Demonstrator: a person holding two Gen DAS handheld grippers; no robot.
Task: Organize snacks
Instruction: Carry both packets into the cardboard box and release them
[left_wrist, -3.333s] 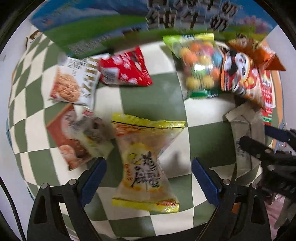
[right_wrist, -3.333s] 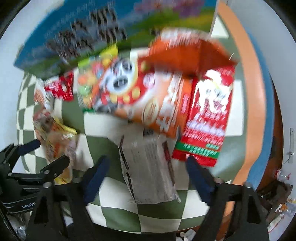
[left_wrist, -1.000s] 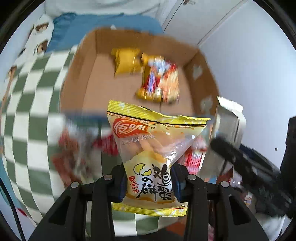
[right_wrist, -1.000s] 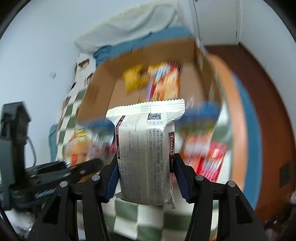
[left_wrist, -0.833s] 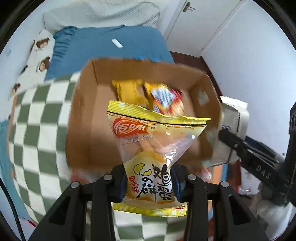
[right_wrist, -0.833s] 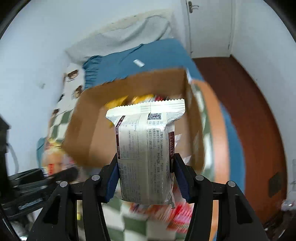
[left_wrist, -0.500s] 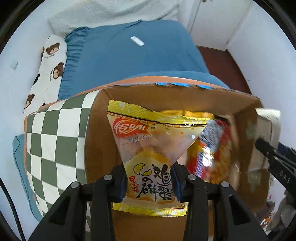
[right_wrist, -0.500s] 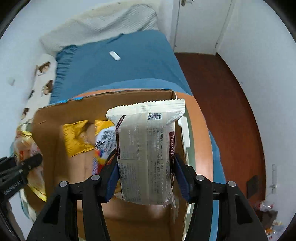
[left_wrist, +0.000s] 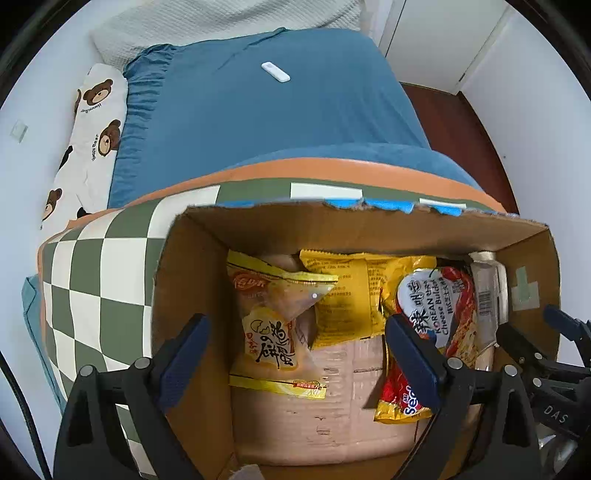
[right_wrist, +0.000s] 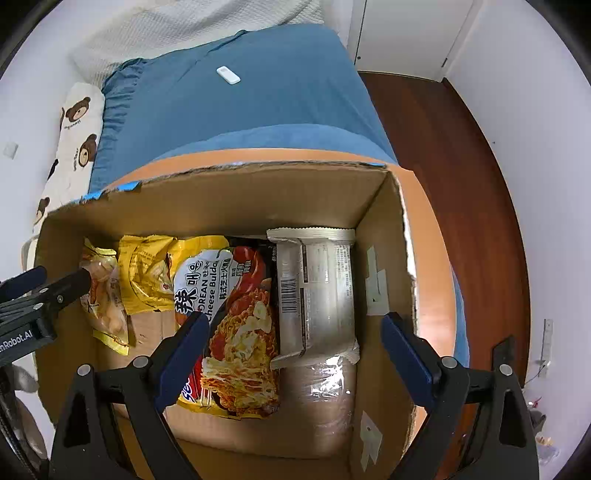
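Both grippers point down into a brown cardboard box (left_wrist: 192, 258) (right_wrist: 384, 206). My left gripper (left_wrist: 301, 350) is opening, its jaws wide apart; the yellow egg-cookie packet (left_wrist: 275, 325) lies loose on the box floor below them. The jaws of my right gripper (right_wrist: 293, 350) are opening too, and the silver-grey packet (right_wrist: 317, 291) rests free against the box's right wall. A red-and-yellow noodle pack (right_wrist: 229, 317) (left_wrist: 436, 321) and a yellow snack bag (left_wrist: 351, 295) (right_wrist: 147, 273) lie between the two dropped packets.
The box stands on a green-and-white checked cloth (left_wrist: 92, 280) with an orange border. Beyond it is a blue bed (left_wrist: 266, 118) with a small white remote (left_wrist: 275, 72) and a bear-print pillow (left_wrist: 88, 125). Wooden floor (right_wrist: 454, 166) shows to the right.
Both grippers carried their packets over the box, sank towards it and opened. The yellow cookie packet and the silver-grey packet have dropped onto the box floor.
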